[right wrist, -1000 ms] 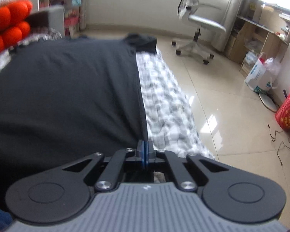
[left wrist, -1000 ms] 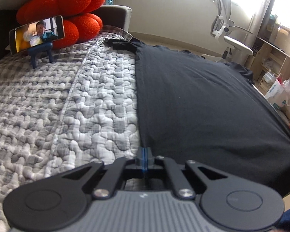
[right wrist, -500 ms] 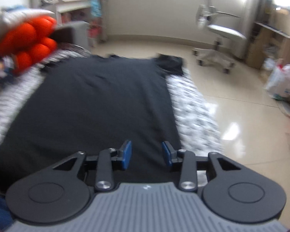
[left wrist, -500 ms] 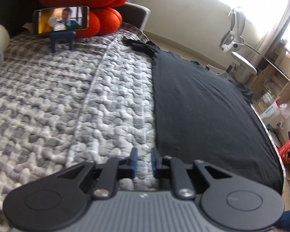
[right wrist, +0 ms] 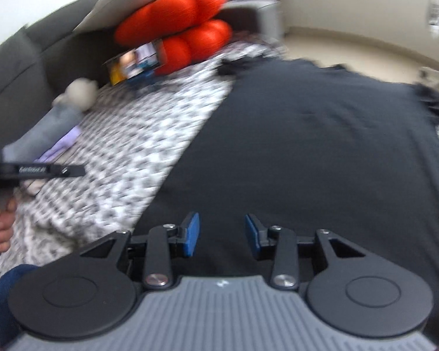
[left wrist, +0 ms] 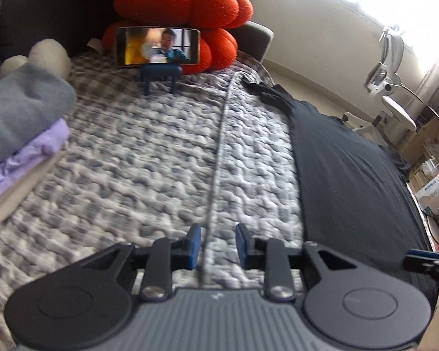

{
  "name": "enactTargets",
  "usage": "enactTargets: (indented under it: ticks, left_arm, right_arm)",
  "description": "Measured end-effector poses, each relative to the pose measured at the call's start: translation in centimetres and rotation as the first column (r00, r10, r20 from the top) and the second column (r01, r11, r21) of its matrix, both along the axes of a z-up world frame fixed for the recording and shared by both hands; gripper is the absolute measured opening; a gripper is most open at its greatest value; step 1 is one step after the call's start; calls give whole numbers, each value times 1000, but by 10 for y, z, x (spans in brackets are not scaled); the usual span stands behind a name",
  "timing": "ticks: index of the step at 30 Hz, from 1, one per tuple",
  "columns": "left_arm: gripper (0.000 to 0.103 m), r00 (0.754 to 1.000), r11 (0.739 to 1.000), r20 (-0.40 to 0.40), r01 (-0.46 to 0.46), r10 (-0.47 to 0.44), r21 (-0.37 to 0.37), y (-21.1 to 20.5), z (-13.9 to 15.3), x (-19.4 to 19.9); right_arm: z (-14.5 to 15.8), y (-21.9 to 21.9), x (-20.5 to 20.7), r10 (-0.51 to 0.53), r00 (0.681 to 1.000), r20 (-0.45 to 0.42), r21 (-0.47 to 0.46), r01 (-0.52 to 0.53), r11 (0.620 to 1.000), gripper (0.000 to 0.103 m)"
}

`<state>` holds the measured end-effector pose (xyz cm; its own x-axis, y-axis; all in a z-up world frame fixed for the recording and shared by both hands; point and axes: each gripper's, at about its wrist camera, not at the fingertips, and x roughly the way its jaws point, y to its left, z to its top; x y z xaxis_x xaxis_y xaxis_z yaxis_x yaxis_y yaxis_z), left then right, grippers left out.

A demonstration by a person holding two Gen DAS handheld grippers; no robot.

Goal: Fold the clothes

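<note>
1. The bed (left wrist: 137,169), under a grey quilted cover, carries everything here; its bare left part looks like the room to work into.
2. The black shirt (right wrist: 322,152) lies spread flat along the bed's right side, sleeves bunched at the far corners. This fits either a garment laid out for folding or one just smoothed between folds.
3. A pile of folded clothes (left wrist: 17,134) sits at the bed's left edge, well apart from the shirt.
4. The right hand-held gripper (right wrist: 221,235) hovers over the shirt's near part, fingers released, grasping nothing.
5. The left hand-held gripper (left wrist: 218,245) hangs over the quilt just beside the shirt's left edge, likewise released and empty.
6. To fold well, I judge both should pinch one layer at matching points along an edge, keeping it taut.
</note>
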<state>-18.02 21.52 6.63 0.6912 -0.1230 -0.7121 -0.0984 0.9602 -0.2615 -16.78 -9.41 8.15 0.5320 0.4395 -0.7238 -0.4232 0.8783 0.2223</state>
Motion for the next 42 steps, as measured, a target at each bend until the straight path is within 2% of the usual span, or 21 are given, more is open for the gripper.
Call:
enactTargets:
  ticks: [6, 13, 14, 15, 17, 19, 22, 26, 29, 34, 42]
  left_arm:
    - [26, 999, 999, -23, -24, 23, -32, 15, -11, 3]
    - [26, 999, 998, -35, -13, 11, -56, 14, -19, 9]
    - [26, 999, 998, -35, -11, 9, -58, 13, -19, 11]
    - [26, 999, 998, -35, -8, 6, -60, 12, -20, 12]
    - [26, 999, 998, -34, -4, 2, -64, 10, -21, 15]
    - [26, 999, 998, -34, 0, -3, -68, 8, -21, 18]
    - [26, 1000, 997, -30, 6, -8, -77, 4, -20, 22]
    - [26, 999, 995, -29, 19, -22, -97, -3, -20, 27]
    - [26, 999, 993, -30, 29, -32, -113, -7, -20, 30]
    - [26, 998, 987, -44, 37, -45, -156, -17, -23, 37]
    - [29, 996, 983, -47, 69, -78, -171, -34, -21, 46]
  right_arm:
    - [-17, 65, 28, 145, 984, -101, -2, -146, 989, 39]
    - [-36, 104, 44, 179, 968, -177, -64, -193, 979, 39]
    - [-41, 107, 46, 182, 965, -189, -81, -200, 977, 32]
    - [-43, 107, 48, 170, 968, -184, -97, -190, 977, 16]
    - [-44, 104, 50, 147, 973, -180, -109, -168, 980, 4]
    - [-45, 97, 52, 135, 972, -194, -73, -152, 986, 1]
    - [-44, 73, 57, 91, 967, -236, 48, -82, 995, 1]
    - [-40, 46, 58, 50, 964, -260, 170, -5, 985, 1]
    - [-36, 28, 57, 24, 962, -271, 250, 46, 967, 1]
    - [-31, 11, 57, 34, 960, -277, 325, 60, 944, 1]
    - [-45, -44, 60, -37, 939, -341, 449, 197, 872, 1]
